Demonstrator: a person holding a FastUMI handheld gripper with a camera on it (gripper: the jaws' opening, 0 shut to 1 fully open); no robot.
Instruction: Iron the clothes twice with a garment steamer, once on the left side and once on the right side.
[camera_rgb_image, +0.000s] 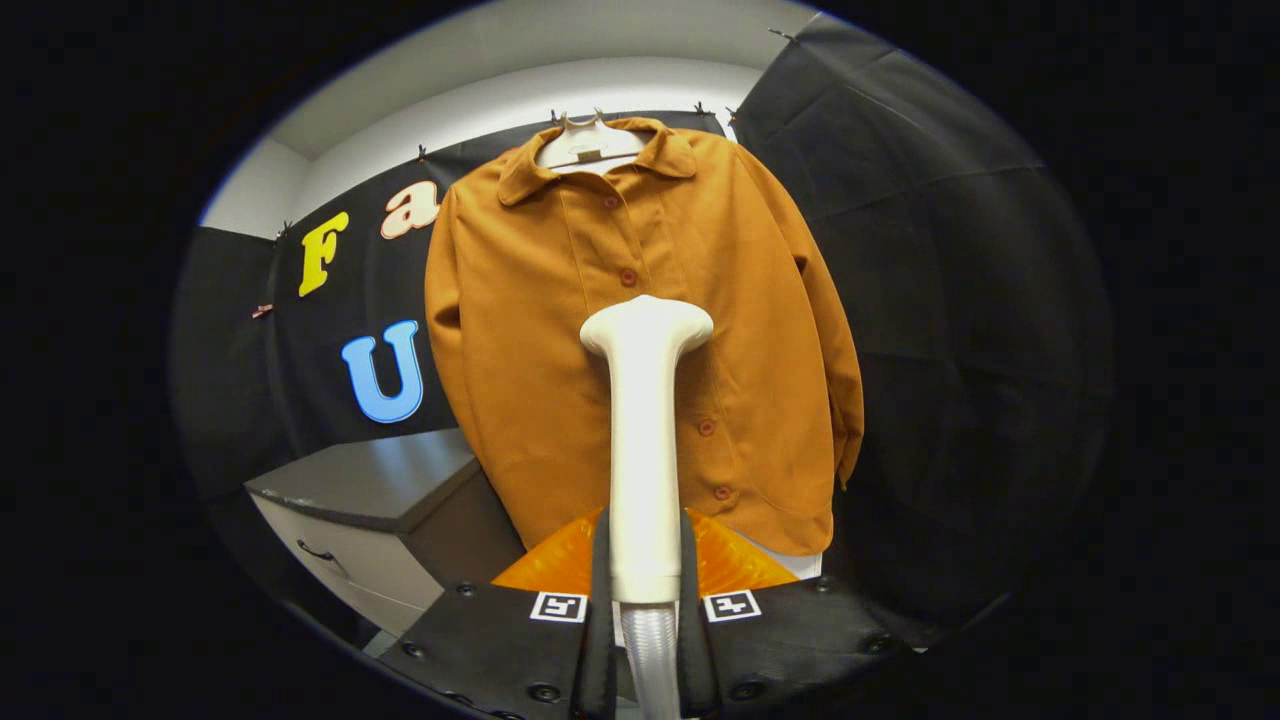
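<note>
hand-held gripper (645, 580): both fingers clamped on handle of white plastic garment steamer wand (643, 440), head up so its face can meet fabric | mustard-brown button-front shirt (560, 350) hung on white hanger (590, 145), beyond fingers, flat for passes | steamer head near placket, contact unclear

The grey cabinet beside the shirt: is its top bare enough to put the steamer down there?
Yes, it seems so. The grey cabinet top looks bare, bordered by the black wall cloth behind and the hanging orange shirt at its side. It is crowded straight ahead: the gripper is shut on the white steamer, whose head stands before the shirt's buttons.
</note>
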